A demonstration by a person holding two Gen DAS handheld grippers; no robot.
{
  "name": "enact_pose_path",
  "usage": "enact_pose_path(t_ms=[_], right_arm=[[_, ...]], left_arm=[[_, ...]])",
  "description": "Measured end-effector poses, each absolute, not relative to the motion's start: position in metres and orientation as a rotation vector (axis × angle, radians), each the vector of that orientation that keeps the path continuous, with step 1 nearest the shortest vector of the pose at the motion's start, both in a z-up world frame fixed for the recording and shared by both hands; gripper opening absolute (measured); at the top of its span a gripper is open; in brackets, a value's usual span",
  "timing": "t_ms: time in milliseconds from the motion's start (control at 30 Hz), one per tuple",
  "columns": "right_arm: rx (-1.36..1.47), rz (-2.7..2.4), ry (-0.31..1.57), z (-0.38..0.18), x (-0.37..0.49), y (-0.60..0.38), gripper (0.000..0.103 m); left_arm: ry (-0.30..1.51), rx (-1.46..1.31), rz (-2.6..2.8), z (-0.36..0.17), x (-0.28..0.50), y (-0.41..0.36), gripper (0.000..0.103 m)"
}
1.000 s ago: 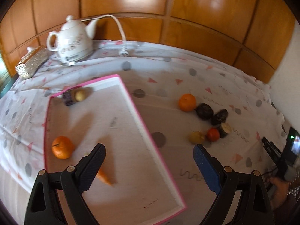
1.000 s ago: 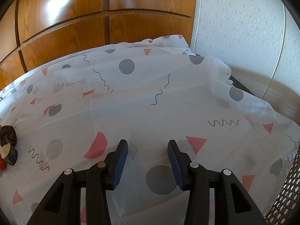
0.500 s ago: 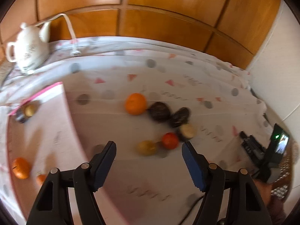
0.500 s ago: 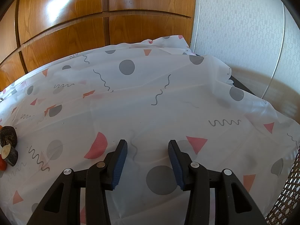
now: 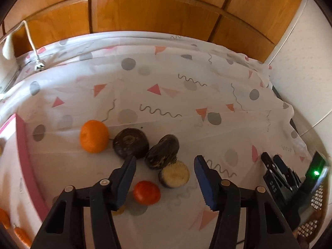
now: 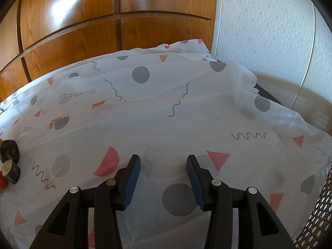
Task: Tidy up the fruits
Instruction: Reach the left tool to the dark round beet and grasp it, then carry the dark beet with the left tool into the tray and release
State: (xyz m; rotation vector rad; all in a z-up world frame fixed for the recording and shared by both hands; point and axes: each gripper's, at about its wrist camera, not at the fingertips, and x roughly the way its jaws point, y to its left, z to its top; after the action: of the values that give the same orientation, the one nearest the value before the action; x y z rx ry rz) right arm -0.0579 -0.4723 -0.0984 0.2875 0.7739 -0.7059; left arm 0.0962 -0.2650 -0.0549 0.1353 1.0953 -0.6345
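The left gripper (image 5: 165,178) hangs over a tight cluster of fruit on the tablecloth (image 5: 166,95), its blue-padded fingers spread wide and holding nothing; between them lie a small red fruit (image 5: 146,192) and a cut dark piece with a pale face (image 5: 174,173). Just beyond sit a dark wrinkled fruit (image 5: 162,152), a dark round one (image 5: 131,143) and an orange (image 5: 94,136), each touching or nearly touching its neighbour. The pink-rimmed tray (image 5: 27,166) stands to the left, with more orange pieces just visible at its near corner. The main risk, as I judge it, is crowding: closing on one piece could nudge the next, and the smooth round red fruit looks likely to roll or squirt out from ribbed pads that meet it off-centre. The cloth is thin, glossy and creased, so a low finger might snag and drag it, shifting the whole group. The cut piece is a short cylinder with a flat end and should sit steadier; the wrinkled one looks soft and may bruise under a hard squeeze. A yellowish fruit is mostly hidden under the left finger. The right gripper (image 6: 163,181) rests well apart over bare cloth, fingers partly open and empty, the dark pieces (image 6: 10,161) at the far left edge of its view.
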Motion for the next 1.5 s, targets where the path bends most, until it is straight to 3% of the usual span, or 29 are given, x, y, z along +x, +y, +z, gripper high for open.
enact_pose_path(t_ms=[33, 167, 367, 533, 600, 700, 800, 1000, 1500], right_arm=[[0.287, -0.706, 0.773, -0.098, -0.057, -0.472, 0.047], [0.286, -0.706, 0.773, -0.098, -0.055, -0.472, 0.048], [0.285, -0.707, 0.771, -0.099, -0.056, -0.472, 0.048], [0.286, -0.706, 0.771, -0.099, -0.056, -0.471, 0.048], [0.284, -0.707, 0.771, -0.099, -0.056, -0.471, 0.048], [0.284, -0.707, 0.77, -0.099, -0.055, -0.471, 0.048], [0.283, -0.707, 0.77, -0.099, -0.055, -0.471, 0.048], [0.284, -0.706, 0.77, -0.099, -0.055, -0.471, 0.048], [0.279, -0.705, 0.771, -0.1, -0.055, -0.471, 0.048]], left_arm=[[1.1, 0.139, -0.644, -0.057, 0.097, -0.27, 0.05], [1.087, 0.134, -0.677, -0.06, 0.102, -0.284, 0.05], [1.138, 0.119, -0.691, -0.073, 0.12, -0.305, 0.058], [1.155, 0.203, -0.72, -0.083, 0.115, -0.319, 0.073], [1.156, 0.249, -0.733, -0.085, 0.111, -0.322, 0.074], [1.147, 0.281, -0.747, -0.087, 0.109, -0.32, 0.071], [1.133, 0.316, -0.726, -0.089, 0.11, -0.318, 0.05], [1.153, 0.203, -0.713, -0.081, 0.116, -0.302, 0.05], [0.966, -0.09, -0.638, 0.01, 0.102, -0.186, 0.05]])
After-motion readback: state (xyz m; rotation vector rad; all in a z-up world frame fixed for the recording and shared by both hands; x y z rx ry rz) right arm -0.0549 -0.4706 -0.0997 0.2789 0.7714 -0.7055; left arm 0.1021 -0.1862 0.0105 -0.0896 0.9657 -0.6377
